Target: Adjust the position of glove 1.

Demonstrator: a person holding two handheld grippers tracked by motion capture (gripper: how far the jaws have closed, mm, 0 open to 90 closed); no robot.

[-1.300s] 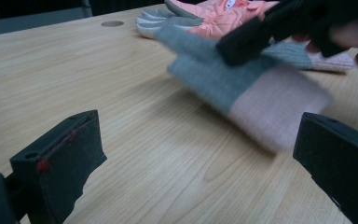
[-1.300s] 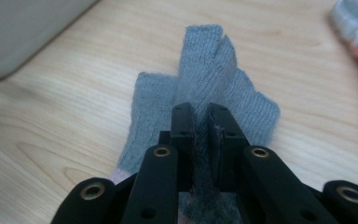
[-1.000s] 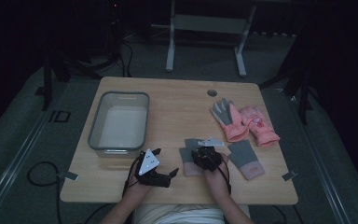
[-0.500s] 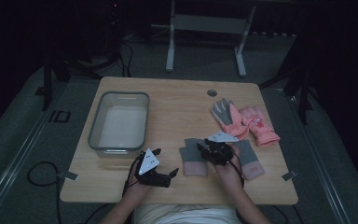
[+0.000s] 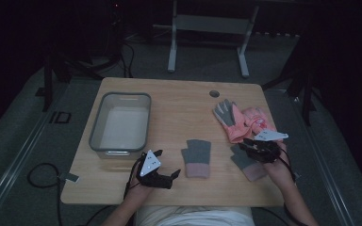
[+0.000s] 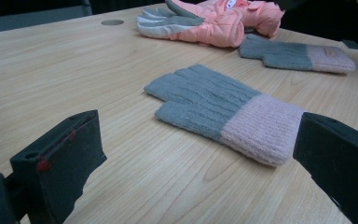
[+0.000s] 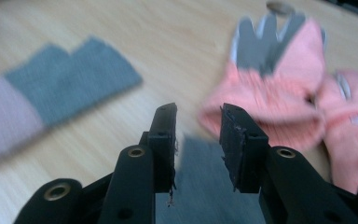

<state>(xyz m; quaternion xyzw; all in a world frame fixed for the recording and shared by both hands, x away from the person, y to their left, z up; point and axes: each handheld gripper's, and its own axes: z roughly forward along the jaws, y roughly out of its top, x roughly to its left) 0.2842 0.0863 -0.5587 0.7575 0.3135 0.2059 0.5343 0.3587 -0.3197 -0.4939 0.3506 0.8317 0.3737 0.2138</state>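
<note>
A grey knit glove with a pink cuff (image 5: pixel 197 157) (image 6: pixel 214 105) lies flat at the table's front middle. My left gripper (image 5: pixel 167 163) (image 6: pixel 198 149) rests just left of it, jaws wide open and empty, pointing at its cuff. A second grey glove (image 5: pixel 247 165) (image 6: pixel 298 56) (image 7: pixel 205 186) lies further right. My right gripper (image 5: pixel 247 146) (image 7: pixel 198 116) hovers over it with a narrow gap between its jaws and nothing in them. Two pink padded gloves (image 5: pixel 242 120) (image 6: pixel 214 23) (image 7: pixel 279 79) lie in a heap just beyond.
A clear plastic bin (image 5: pixel 94 129) stands at the left of the wooden table (image 5: pixel 179 108), just beyond my left gripper. A round cable hole (image 5: pixel 214 93) sits near the far edge. Bare wood lies between the bin and the gloves.
My right gripper has moved right, from over the middle grey glove to above the right grey glove. The middle glove now lies uncovered. The left gripper has stayed put.
</note>
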